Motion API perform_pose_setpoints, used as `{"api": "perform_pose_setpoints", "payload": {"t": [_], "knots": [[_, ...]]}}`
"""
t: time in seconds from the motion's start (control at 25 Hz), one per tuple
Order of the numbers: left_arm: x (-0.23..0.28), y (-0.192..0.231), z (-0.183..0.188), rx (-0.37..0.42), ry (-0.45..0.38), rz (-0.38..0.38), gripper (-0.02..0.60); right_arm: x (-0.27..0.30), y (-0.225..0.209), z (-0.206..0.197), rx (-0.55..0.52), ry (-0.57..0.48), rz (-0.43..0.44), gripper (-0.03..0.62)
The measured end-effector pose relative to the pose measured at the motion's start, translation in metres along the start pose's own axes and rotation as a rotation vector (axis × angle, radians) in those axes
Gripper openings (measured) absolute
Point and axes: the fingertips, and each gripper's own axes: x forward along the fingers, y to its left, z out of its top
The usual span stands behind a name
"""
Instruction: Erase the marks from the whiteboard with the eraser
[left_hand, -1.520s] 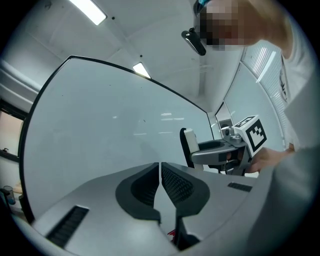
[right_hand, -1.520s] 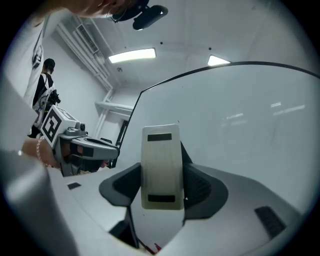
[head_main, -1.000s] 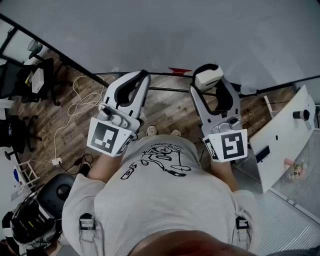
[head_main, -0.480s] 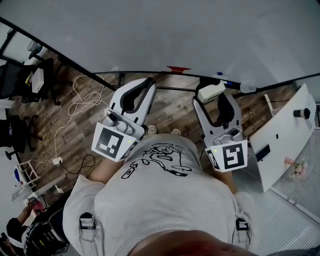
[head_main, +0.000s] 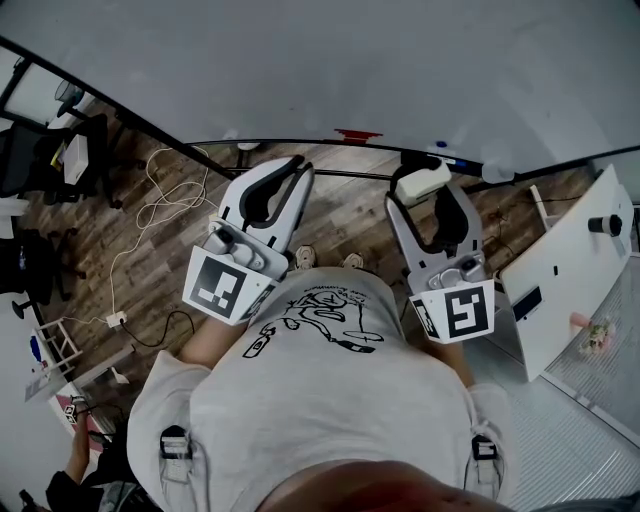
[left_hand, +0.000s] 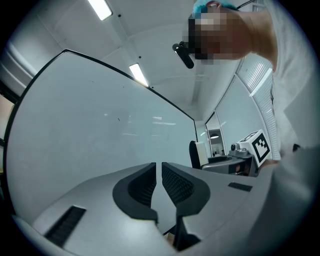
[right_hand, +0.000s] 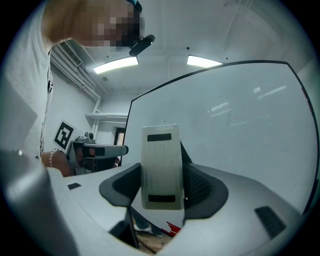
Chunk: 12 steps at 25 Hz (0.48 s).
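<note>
The whiteboard (head_main: 330, 60) fills the top of the head view; a small red mark (head_main: 357, 135) sits at its lower edge. My right gripper (head_main: 428, 188) is shut on the white eraser (head_main: 420, 183), held just below the board's bottom edge. In the right gripper view the eraser (right_hand: 161, 167) stands upright between the jaws, with the whiteboard (right_hand: 240, 125) behind it and the red mark (right_hand: 172, 228) low down. My left gripper (head_main: 297, 168) is shut on nothing, beside the right one. In the left gripper view the whiteboard (left_hand: 100, 125) rises beyond my left gripper (left_hand: 159, 182).
Black office chairs (head_main: 40, 150) stand at the far left on the wood floor, with white cables (head_main: 160, 210) trailing near them. A white cabinet (head_main: 570, 270) stands at the right. The board's stand bar (head_main: 330, 178) runs under the grippers. A person (head_main: 80, 460) is at bottom left.
Both grippers have come down a little from the board's lower edge, the eraser with the right one. In the last half second they have barely moved.
</note>
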Motion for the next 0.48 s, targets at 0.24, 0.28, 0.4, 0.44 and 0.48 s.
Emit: {"api": "perform_pose_setpoints", "payload": {"t": [0.24,0.28,0.4,0.44,0.48], "knots": [[0.001,0.005,0.0,-0.009,-0.006,-0.009,0.034,0.007,0.001,-0.001,0.011,0.003,0.001,0.261],[0.001,0.007,-0.001,-0.009,-0.003,-0.011,0.034,0.009,0.001,-0.001,0.011,0.003,0.001,0.262],[0.002,0.014,-0.003,-0.009,0.006,-0.011,0.034,0.018,0.0,0.0,0.01,0.006,0.001,0.261],[0.002,0.018,-0.003,-0.01,0.007,-0.011,0.034,0.021,0.0,0.0,0.009,0.007,0.001,0.261],[0.003,0.021,-0.002,-0.011,0.008,-0.011,0.034,0.024,-0.001,0.001,0.008,0.008,0.001,0.261]]}}
